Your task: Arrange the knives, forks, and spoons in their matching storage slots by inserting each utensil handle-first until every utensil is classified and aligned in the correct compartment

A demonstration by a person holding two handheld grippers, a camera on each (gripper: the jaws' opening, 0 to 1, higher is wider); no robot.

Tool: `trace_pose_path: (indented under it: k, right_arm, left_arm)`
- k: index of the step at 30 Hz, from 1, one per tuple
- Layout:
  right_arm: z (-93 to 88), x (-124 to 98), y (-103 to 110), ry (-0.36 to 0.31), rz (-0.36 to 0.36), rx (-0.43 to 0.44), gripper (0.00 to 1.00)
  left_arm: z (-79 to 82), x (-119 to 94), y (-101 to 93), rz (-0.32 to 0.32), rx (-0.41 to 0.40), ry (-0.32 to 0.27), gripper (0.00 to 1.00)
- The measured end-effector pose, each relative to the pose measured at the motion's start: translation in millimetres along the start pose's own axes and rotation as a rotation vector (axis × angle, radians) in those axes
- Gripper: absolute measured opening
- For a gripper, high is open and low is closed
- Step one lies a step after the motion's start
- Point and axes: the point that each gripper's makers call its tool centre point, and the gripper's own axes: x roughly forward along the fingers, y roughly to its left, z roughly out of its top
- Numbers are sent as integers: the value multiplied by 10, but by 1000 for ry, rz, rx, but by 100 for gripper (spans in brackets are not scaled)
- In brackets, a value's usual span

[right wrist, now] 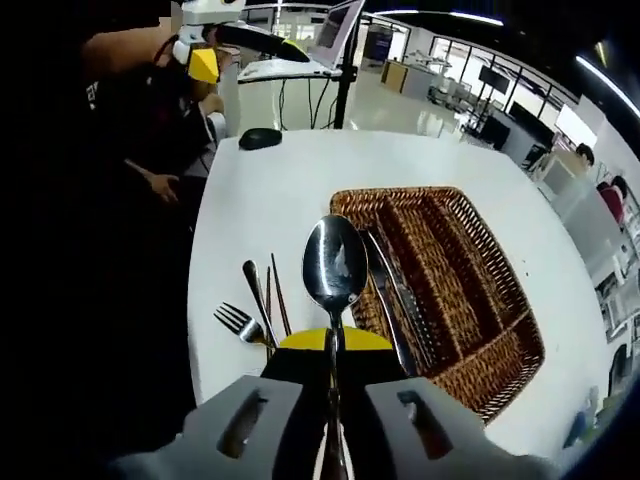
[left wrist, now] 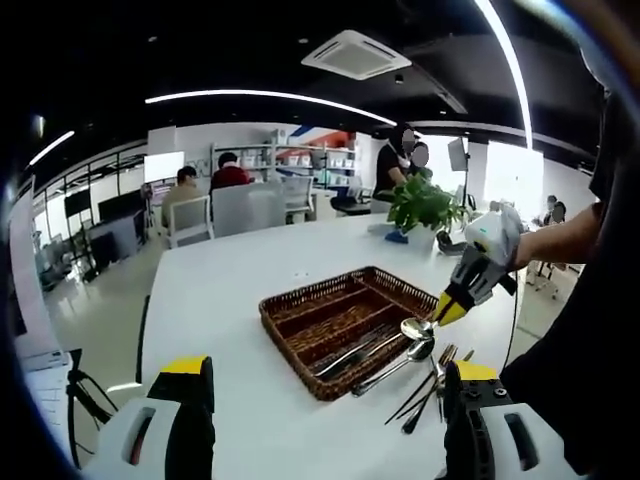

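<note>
A brown wicker tray [left wrist: 300, 312] with long slots sits on the white table [left wrist: 230, 290]. Knives [left wrist: 360, 347] lie in its near slot. My right gripper [left wrist: 448, 310] comes in from the right, shut on a spoon [left wrist: 417, 327] held just above the tray's corner. In the right gripper view the spoon [right wrist: 335, 262] points bowl-forward from my right gripper [right wrist: 333, 362], beside the tray [right wrist: 470, 260] and its knives [right wrist: 400, 300]. A fork [right wrist: 238, 322] and other loose utensils [right wrist: 266, 292] lie on the table to the left. My left gripper [left wrist: 330, 410] is open and holds nothing.
Loose forks and another spoon [left wrist: 428, 385] lie by the tray's near corner. A potted plant [left wrist: 425, 202] stands at the table's far end. A black mouse [right wrist: 260, 138] and a laptop [right wrist: 305, 45] sit beyond the tray. People sit at desks behind.
</note>
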Motion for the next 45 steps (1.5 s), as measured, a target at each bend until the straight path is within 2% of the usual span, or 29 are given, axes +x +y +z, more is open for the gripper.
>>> trace_pose_path:
  k: [14, 21, 33, 45]
  right_arm:
    - [261, -325, -135, 11, 12, -109, 0]
    - [370, -427, -221, 8, 0, -157, 0]
    - [450, -507, -372, 2, -23, -176, 0]
    - [528, -499, -419, -3, -23, -196, 0]
  left_arm:
    - [11, 29, -94, -28, 9, 14, 100]
    - [15, 25, -74, -8, 5, 17, 100]
    - [34, 32, -125, -19, 7, 26, 100]
    - [78, 45, -157, -18, 1, 31, 100]
